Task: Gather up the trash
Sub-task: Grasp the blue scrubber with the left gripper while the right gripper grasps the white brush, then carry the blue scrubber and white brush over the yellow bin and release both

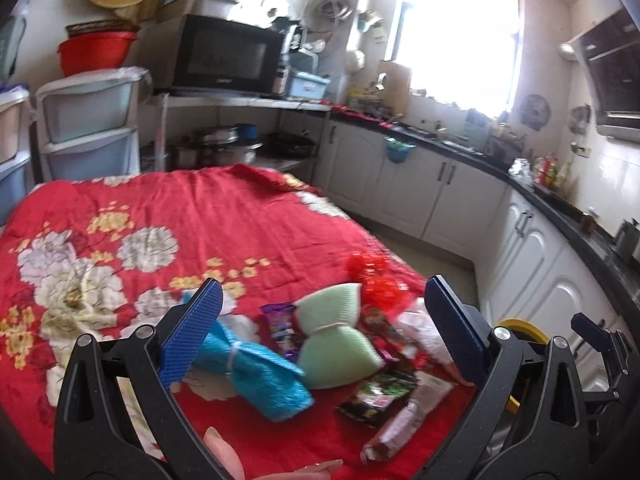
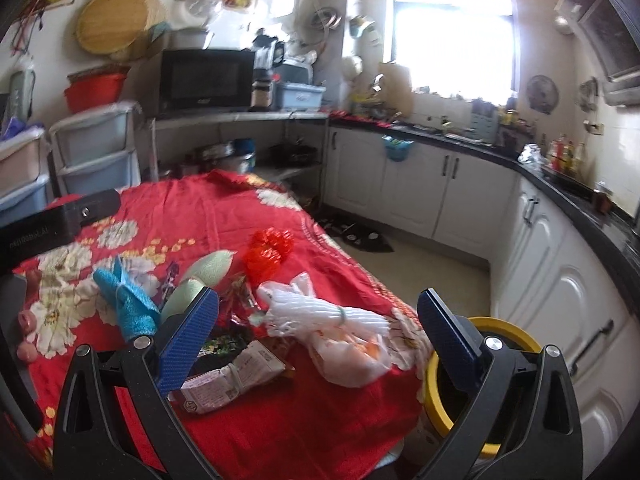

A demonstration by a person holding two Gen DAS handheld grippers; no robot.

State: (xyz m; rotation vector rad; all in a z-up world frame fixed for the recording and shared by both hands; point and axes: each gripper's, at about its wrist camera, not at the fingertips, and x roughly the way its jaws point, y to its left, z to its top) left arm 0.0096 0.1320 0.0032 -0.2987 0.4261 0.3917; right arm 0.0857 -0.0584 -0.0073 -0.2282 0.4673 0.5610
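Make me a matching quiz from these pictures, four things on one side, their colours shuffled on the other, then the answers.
Things:
1. bin rim
2. microwave
3. tied mesh bundle
4. crumpled bag

Colours:
A. red
B. blue
C. yellow
D. black

Pairs: 1-C, 2-D, 3-B, 4-A

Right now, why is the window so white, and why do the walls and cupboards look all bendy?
In the left wrist view the window is blown out to white by daylight, and its glare washes over the wall beside it; the right wrist view shows the same white window. The fisheye lens curves the cupboards and countertop towards the edges. Both views are slightly blurred, especially the wrappers on the red cloth.
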